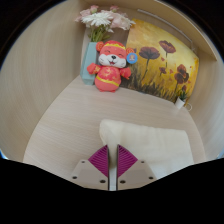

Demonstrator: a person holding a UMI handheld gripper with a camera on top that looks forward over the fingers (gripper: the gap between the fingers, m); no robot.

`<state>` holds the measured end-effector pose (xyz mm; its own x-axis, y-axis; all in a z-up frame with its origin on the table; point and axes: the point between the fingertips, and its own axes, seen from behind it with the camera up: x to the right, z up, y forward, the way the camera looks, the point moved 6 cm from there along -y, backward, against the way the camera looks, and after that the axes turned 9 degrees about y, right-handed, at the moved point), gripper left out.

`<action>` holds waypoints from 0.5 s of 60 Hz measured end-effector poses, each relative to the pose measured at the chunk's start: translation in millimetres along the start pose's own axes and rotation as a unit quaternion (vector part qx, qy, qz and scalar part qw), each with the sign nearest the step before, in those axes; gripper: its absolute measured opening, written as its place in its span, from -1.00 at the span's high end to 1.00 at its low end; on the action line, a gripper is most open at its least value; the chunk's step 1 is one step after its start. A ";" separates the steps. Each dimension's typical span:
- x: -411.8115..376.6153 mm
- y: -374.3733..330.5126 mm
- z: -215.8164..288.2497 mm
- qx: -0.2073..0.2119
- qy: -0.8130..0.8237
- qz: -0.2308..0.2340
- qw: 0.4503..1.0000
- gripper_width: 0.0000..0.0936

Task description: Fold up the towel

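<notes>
Towel [148, 138], white, lies on the pale wooden table [65, 120] just ahead of the gripper [113, 158], its pink-padded fingers close together on nothing, beyond sit a plush toy [110, 65], flowers [104, 18], a painted poppy picture [165, 60], no readable writing anywhere.

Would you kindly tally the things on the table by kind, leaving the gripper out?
Towel: 1
Plush toy: 1
Vase of flowers: 1
Flower painting: 1
Total: 4
The gripper is excluded; its fingers are nearly closed at the towel's edge.
</notes>
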<state>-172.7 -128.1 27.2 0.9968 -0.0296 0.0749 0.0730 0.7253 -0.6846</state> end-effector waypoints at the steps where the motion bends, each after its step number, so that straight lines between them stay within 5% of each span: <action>1: 0.4 0.8 0.0 -0.002 0.001 0.001 1.000 0.84; 8: 0.6 -2.6 6.6 -0.026 -0.002 0.019 0.999 0.89; 18: 51.2 -41.7 67.2 0.028 -0.006 0.006 1.000 0.89; 30: 161.9 -64.3 88.7 0.038 -0.005 -0.015 0.999 0.86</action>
<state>-19.1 -118.5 147.7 0.9938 -0.0460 0.1012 0.0994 0.7747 -0.6244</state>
